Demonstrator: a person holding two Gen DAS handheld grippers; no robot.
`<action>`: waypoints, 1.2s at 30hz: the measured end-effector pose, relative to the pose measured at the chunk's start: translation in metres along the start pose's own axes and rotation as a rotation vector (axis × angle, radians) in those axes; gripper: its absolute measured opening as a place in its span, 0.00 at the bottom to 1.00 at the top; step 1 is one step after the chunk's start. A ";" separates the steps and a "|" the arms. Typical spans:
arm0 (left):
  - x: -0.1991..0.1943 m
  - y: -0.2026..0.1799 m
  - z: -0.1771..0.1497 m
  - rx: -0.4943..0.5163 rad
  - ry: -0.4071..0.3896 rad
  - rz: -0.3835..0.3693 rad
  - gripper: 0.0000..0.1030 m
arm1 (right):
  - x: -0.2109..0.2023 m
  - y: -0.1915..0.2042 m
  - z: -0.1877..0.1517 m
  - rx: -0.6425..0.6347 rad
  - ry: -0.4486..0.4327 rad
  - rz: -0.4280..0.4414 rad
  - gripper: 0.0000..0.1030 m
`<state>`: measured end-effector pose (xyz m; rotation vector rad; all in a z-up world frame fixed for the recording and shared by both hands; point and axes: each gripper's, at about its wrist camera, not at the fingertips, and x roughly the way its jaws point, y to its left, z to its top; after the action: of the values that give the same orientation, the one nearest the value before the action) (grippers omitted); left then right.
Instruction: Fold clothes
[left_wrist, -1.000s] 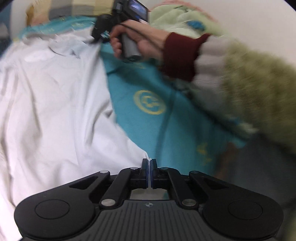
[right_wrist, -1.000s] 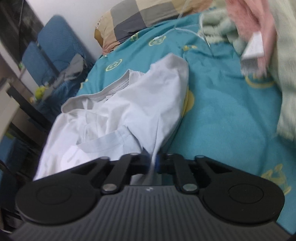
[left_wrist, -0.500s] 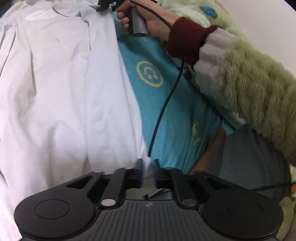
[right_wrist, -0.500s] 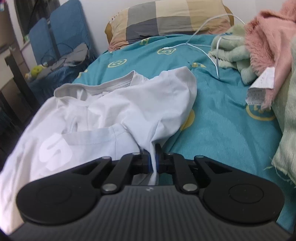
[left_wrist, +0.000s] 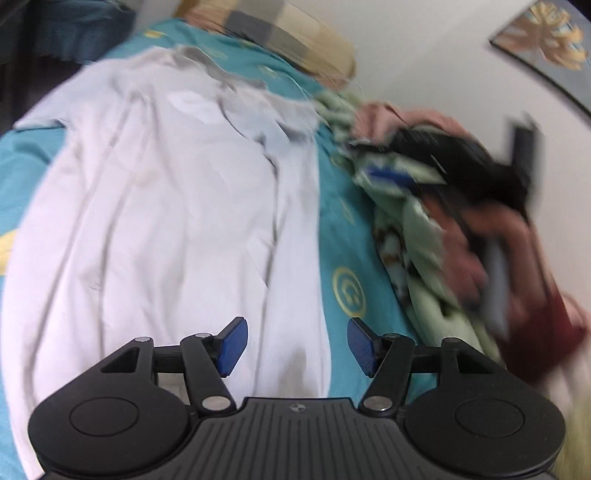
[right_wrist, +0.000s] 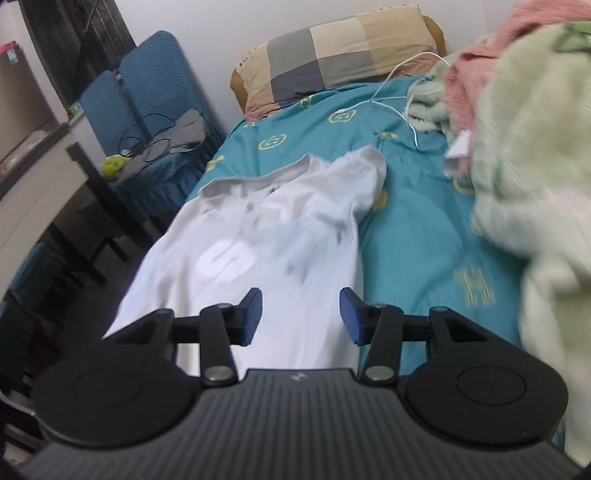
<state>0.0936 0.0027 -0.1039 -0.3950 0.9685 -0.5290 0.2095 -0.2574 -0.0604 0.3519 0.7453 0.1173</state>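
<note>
A white T-shirt (left_wrist: 166, 221) lies spread lengthwise on the teal bedsheet (left_wrist: 345, 236), its right side folded inward. My left gripper (left_wrist: 297, 345) is open and empty above the shirt's lower right edge. My right gripper (right_wrist: 301, 315) is open and empty above the shirt (right_wrist: 266, 258), whose collar (right_wrist: 258, 177) points toward the pillow. In the left wrist view the right gripper (left_wrist: 480, 173) shows blurred at the right, held in a hand with a dark red cuff.
A checked pillow (right_wrist: 332, 55) lies at the head of the bed. A pile of green and pink fleece (right_wrist: 517, 129) lies along the right side. A white cable (right_wrist: 399, 96) crosses the sheet. Blue chairs (right_wrist: 147, 96) and a dark table (right_wrist: 74, 177) stand left of the bed.
Both grippers have opened and let go of the shirt's edge, which now lies folded over. Both have pulled back; the right gripper moved off to the right.
</note>
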 end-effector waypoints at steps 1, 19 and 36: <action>-0.002 0.001 0.004 -0.006 -0.014 0.026 0.61 | -0.014 0.006 -0.009 -0.002 0.004 -0.003 0.48; 0.171 0.021 0.209 -0.141 -0.119 0.233 0.62 | -0.030 -0.026 -0.054 0.162 -0.081 -0.042 0.64; 0.217 0.016 0.251 0.004 -0.248 0.289 0.02 | 0.011 -0.057 -0.045 0.227 -0.040 -0.029 0.64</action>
<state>0.4108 -0.0905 -0.1289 -0.3020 0.7679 -0.2137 0.1857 -0.2960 -0.1182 0.5578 0.7257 -0.0026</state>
